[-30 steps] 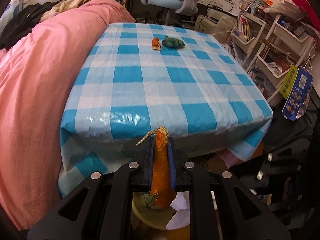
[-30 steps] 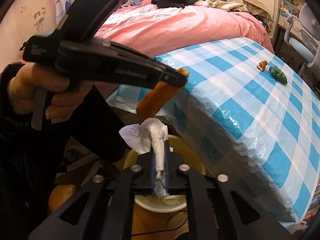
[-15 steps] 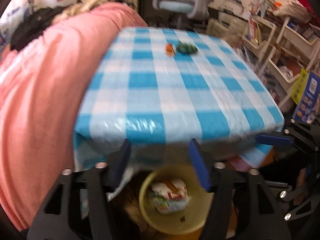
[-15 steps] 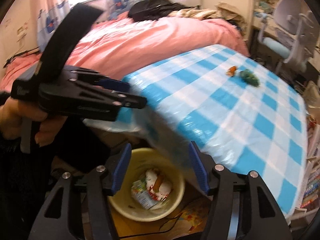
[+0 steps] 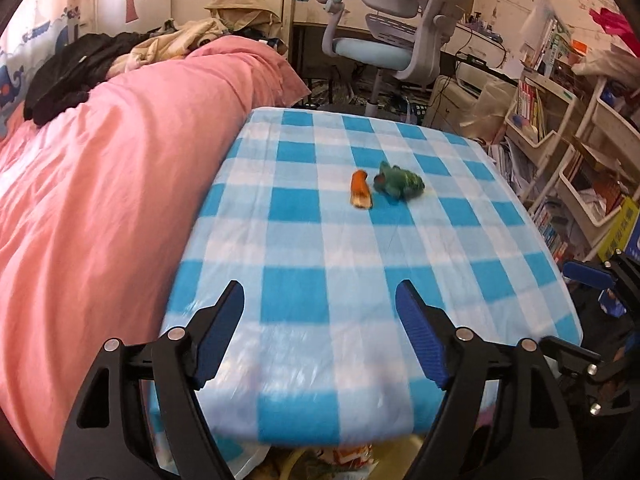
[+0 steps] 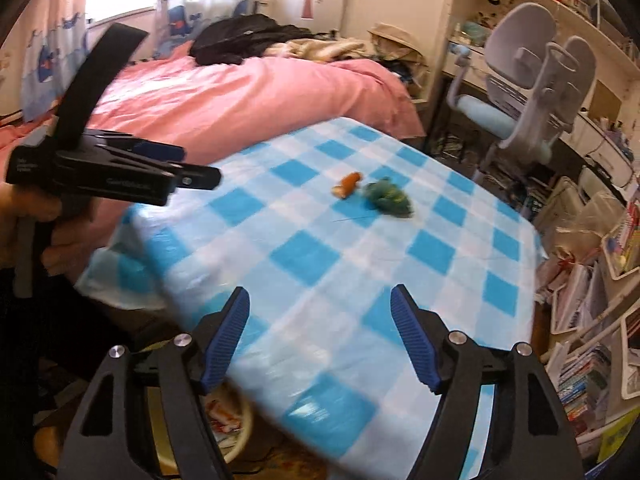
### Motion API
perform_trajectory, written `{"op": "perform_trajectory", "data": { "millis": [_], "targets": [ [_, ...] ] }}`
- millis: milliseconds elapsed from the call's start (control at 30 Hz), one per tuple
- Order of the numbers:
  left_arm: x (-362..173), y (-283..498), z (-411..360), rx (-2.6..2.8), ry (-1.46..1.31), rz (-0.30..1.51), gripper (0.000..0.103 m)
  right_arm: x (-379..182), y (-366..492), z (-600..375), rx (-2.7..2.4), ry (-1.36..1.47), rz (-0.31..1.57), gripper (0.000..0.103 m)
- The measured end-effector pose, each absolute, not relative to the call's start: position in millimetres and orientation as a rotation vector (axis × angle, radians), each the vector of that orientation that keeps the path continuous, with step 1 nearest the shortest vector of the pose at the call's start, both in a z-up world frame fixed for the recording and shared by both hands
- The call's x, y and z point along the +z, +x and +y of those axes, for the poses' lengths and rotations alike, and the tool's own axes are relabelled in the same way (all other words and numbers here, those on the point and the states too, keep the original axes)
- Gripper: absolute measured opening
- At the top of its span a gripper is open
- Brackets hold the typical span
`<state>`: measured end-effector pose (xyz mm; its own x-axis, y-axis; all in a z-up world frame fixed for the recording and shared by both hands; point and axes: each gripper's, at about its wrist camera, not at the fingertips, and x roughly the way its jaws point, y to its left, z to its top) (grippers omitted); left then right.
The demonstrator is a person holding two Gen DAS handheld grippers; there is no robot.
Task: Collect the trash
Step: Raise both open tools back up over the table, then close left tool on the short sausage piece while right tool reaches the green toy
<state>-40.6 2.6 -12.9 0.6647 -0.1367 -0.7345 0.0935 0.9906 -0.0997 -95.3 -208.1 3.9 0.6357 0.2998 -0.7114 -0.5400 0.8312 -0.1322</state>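
Both claws are empty, their jaws opening wide over the near edge of the checked surface (image 5: 296, 240). Well ahead of the left claw (image 5: 320, 320) and right claw (image 6: 320, 320) lie an orange scrap (image 5: 360, 190) and, just beside it, a green wad (image 5: 398, 186). Best approach, I judge: each claw takes one piece, straddling it fully before closing, lifting without snagging the cloth.

I see a bed under a pink duvet (image 5: 100, 184) along the left, dark clothes (image 5: 64, 76) heaped at its far end. A grey office chair (image 5: 400, 36) stands far behind, and cluttered white shelves (image 5: 560, 132) fill the right.
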Motion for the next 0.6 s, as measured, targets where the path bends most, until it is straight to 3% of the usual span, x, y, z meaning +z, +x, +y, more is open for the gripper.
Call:
{"op": "perform_trajectory", "data": {
  "millis": [600],
  "targets": [
    [-44,92,-48,-0.173,-0.003,0.900,0.075,-25,29,-207,0.469,-0.285,0.759,0.071]
  ]
}}
